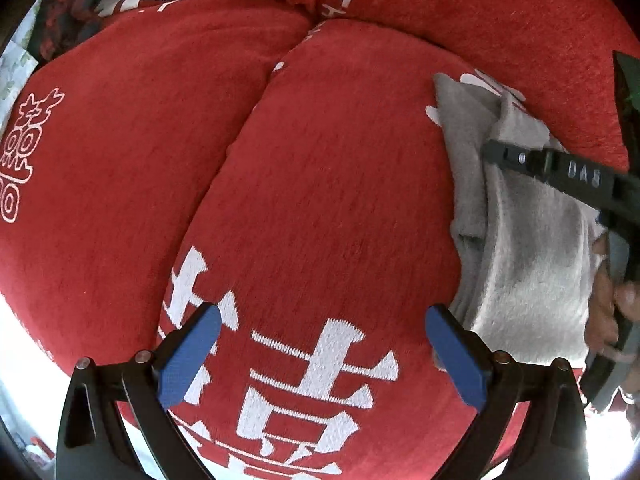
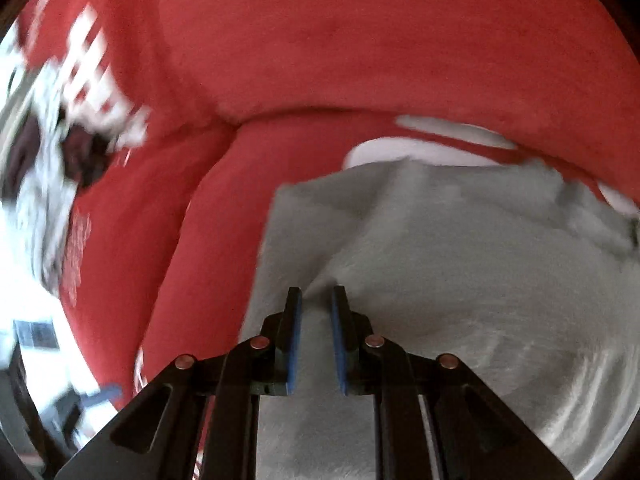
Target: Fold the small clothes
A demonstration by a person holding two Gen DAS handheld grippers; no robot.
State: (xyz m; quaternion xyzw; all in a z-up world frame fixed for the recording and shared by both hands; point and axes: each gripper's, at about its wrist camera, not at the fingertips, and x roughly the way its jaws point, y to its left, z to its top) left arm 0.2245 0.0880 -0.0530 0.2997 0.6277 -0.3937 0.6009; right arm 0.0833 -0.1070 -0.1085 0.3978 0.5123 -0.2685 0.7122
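Observation:
A small grey garment (image 1: 520, 216) lies folded on a red sofa cushion (image 1: 320, 200) at the right of the left wrist view. My left gripper (image 1: 320, 356) is open and empty above the cushion, left of the garment. My right gripper (image 2: 317, 332) hovers over the grey garment (image 2: 440, 280). Its jaws stand a narrow gap apart with grey cloth showing between them; I cannot tell whether they pinch it. The right gripper also shows in the left wrist view (image 1: 548, 164), lying across the garment's top.
The red cushions carry white woven characters (image 1: 320, 384). A seam (image 1: 244, 120) runs between two cushions. A dark red and black cloth (image 1: 68, 20) lies at the far left corner. A back cushion (image 2: 360, 40) rises behind the garment.

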